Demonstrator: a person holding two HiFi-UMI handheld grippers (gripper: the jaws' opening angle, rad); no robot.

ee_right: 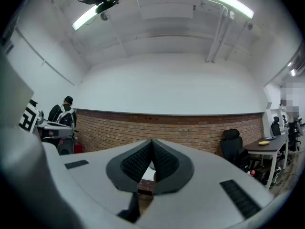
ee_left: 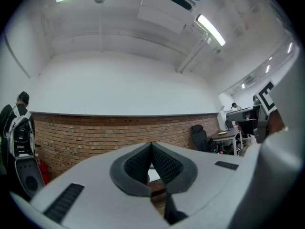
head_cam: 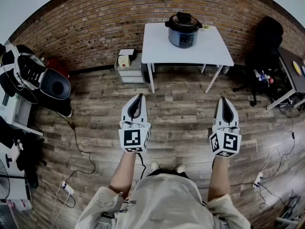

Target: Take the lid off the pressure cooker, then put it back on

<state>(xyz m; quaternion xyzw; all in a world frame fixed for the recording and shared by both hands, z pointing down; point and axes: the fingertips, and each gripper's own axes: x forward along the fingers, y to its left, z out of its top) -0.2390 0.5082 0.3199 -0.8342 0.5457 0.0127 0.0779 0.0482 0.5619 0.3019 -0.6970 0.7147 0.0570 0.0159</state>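
A dark pressure cooker [head_cam: 183,32] stands on a white table [head_cam: 157,46] against the brick wall, its black lid [head_cam: 183,21] on top. I stand well back from it on the wood floor. My left gripper [head_cam: 138,96] and right gripper [head_cam: 224,99] are held out level side by side, both shut and holding nothing. In the left gripper view the left gripper [ee_left: 151,144] has its black pads touching at the tips. The right gripper view shows the right gripper [ee_right: 152,142] the same way. A sliver of the white table shows behind both sets of pads.
A small drawer unit [head_cam: 128,67] stands left of the table. A black office chair [head_cam: 265,46] and a desk [head_cam: 293,70] are at the right. Bags and a black bin [head_cam: 55,87] sit at the left. Cables [head_cam: 76,147] trail over the floor.
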